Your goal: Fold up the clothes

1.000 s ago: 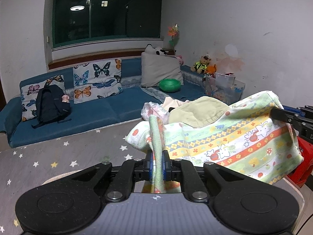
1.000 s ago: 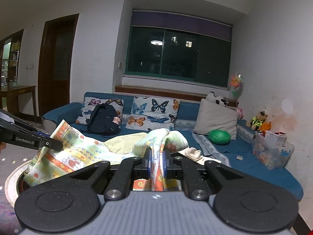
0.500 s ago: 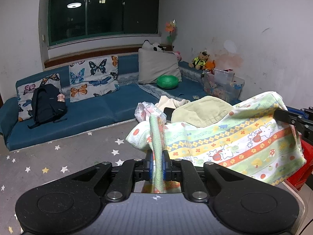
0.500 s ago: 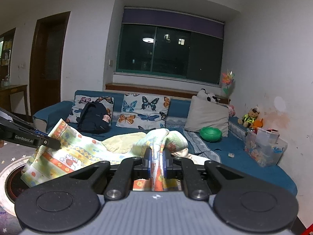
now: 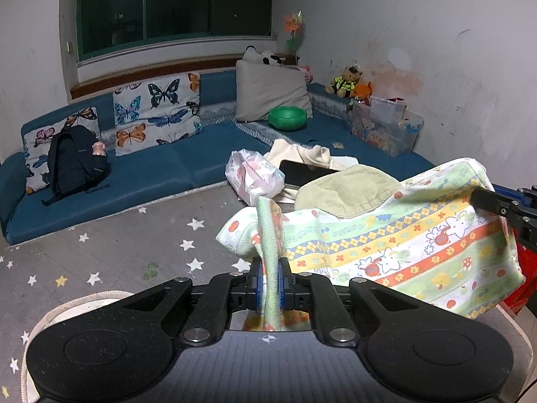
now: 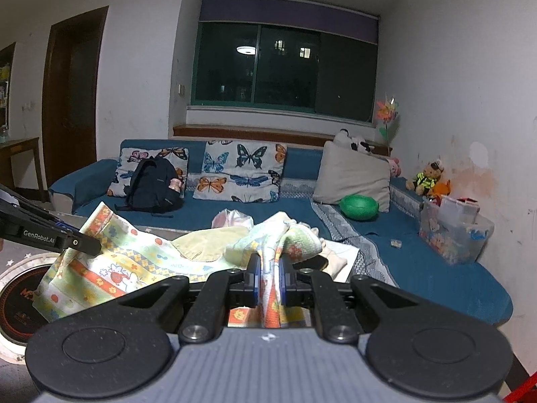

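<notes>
At my three o'clock the right gripper [image 5: 496, 206] runs off the frame edge. The patterned cloth [image 5: 386, 248] hides the table under it, and the phone [image 5: 303, 173] lies half covered.

Your tongs [image 5: 270, 282] are matt black plastic with metal bolts; the printed garment [image 5: 396, 245] is soft, terry-like cloth.

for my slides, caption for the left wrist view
Left gripper and right gripper hold a patterned cloth stretched between them.
</notes>
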Motion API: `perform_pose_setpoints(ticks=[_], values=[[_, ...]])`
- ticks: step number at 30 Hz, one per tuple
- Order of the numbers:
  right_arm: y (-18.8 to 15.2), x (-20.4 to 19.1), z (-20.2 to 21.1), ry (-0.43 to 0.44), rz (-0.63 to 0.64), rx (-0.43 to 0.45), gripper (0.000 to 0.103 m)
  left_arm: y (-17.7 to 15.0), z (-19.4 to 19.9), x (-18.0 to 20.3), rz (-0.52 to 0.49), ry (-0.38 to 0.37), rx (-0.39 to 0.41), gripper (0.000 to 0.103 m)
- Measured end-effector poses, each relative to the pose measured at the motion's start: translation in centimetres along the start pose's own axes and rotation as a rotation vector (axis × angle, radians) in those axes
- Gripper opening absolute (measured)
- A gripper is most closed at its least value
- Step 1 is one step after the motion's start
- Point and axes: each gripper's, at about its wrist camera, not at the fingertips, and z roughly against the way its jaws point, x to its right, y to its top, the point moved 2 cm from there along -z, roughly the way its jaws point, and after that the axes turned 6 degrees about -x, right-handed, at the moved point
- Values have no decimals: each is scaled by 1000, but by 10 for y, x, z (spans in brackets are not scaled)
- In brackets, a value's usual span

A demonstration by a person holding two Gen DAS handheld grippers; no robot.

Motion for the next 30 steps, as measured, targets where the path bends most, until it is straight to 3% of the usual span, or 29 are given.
perform_pose_setpoints(ticks=[30], values=[[-61,17,-85,-17,-74,-211,11,-27,-100,-15,20,18,-182,11]])
